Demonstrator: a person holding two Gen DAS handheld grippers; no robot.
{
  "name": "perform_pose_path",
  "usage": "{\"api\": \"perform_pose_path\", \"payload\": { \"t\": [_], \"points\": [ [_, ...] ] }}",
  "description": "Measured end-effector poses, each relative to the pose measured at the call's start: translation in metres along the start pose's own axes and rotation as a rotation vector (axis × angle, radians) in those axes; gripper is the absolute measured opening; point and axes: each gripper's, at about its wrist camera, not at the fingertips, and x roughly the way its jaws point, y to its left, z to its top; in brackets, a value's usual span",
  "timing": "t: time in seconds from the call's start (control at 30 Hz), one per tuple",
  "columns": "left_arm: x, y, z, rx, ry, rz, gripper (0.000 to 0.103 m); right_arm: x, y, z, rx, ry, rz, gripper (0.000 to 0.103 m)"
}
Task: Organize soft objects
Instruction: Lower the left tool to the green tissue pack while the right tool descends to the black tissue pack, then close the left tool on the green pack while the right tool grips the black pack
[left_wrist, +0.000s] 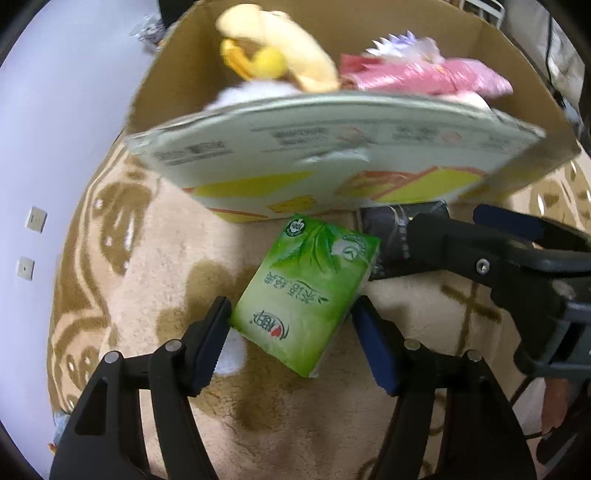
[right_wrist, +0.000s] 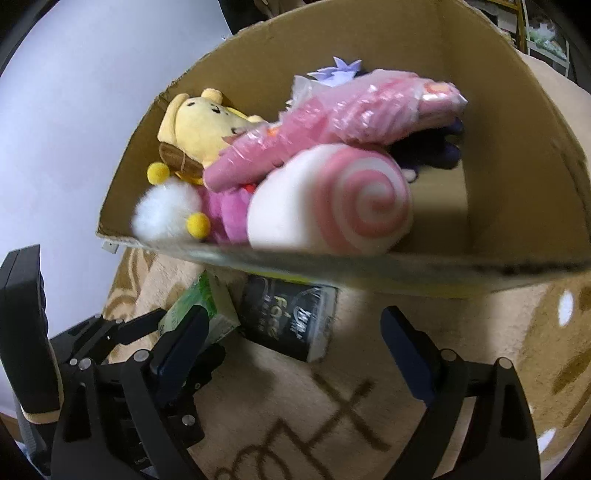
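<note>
Left wrist view: green tissue pack lies flat on the beige carpet, just in front of the cardboard box. Its long axis runs diagonally, near end toward the lower left, far end up and right toward the box. The left gripper straddles the near half. Left pad touches the pack's near corner; right pad sits at the opposite long edge. Jaws at medium width; contact looks made on both sides, though a firm squeeze cannot be confirmed.

Because the pack is skewed between the pads, the grip falls across a corner, not square across the short side. Judgement: it may pivot on lifting.

Just beside the pack's far end, a black pack lies against the box. The right gripper hangs wide open and empty, near the black pack. Left hand is plainly nearer the green one.

Box already holds a yellow plush, a pink wrapped bundle and a pink swirl cushion.
</note>
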Motion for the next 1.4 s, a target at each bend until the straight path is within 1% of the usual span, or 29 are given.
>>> {"api": "perform_pose_path", "payload": {
  "t": [0.07,0.17,0.2,0.27,0.37,0.53,0.6,0.67,0.7,0.77,0.8,0.9,1.0,1.1,1.33,1.4],
  "points": [
    [-0.001,0.008,0.002,-0.033,-0.003,-0.003,0.066,0.003,0.007,0.003,0.001,-0.001,-0.004,0.098],
    [0.001,0.016,0.000,-0.063,0.003,0.007,0.066,0.011,0.013,0.004,0.003,0.010,-0.008,0.088],
    [0.002,0.022,0.000,-0.070,0.005,0.007,0.066,0.014,0.015,0.004,0.004,0.015,-0.012,0.088],
    [-0.001,0.017,0.000,-0.091,0.006,0.006,0.066,0.022,0.018,0.003,0.003,0.024,-0.024,0.088],
    [-0.004,0.023,0.000,-0.110,-0.003,0.017,0.066,0.033,0.021,0.003,0.002,0.027,-0.049,0.088],
    [-0.008,0.036,-0.005,-0.135,-0.002,0.036,0.066,0.037,0.024,0.006,0.007,0.013,-0.059,0.088],
    [-0.002,0.034,0.004,-0.144,0.003,0.036,0.066,0.040,0.028,0.006,0.007,0.011,-0.074,0.088],
    [-0.002,0.038,0.005,-0.154,0.003,0.037,0.066,0.030,0.021,0.002,0.006,0.011,-0.089,0.087],
    [0.001,0.043,0.004,-0.156,0.002,0.040,0.066,0.028,0.019,0.001,0.007,0.011,-0.092,0.087],
    [-0.009,0.048,0.001,-0.158,-0.005,0.057,0.066,0.030,0.020,-0.001,0.005,0.015,-0.109,0.087],
    [-0.008,0.062,-0.012,-0.159,-0.008,0.060,0.066,0.031,0.022,-0.002,0.001,0.016,-0.121,0.087],
    [-0.007,0.077,-0.016,-0.177,-0.013,0.064,0.066,0.035,0.032,-0.009,-0.020,0.011,-0.155,0.087],
    [-0.016,0.077,-0.019,-0.198,-0.018,0.060,0.065,0.039,0.037,-0.013,-0.010,0.001,-0.159,0.087],
    [-0.016,0.082,-0.021,-0.209,-0.022,0.063,0.065,0.040,0.038,-0.014,-0.008,-0.001,-0.164,0.087],
    [-0.022,0.083,-0.022,-0.230,-0.029,0.055,0.065,0.047,0.054,-0.023,-0.071,-0.009,-0.251,0.087],
    [-0.023,0.083,-0.023,-0.235,-0.030,0.054,0.065,0.048,0.056,-0.024,-0.069,-0.014,-0.260,0.084]
  ]
}}
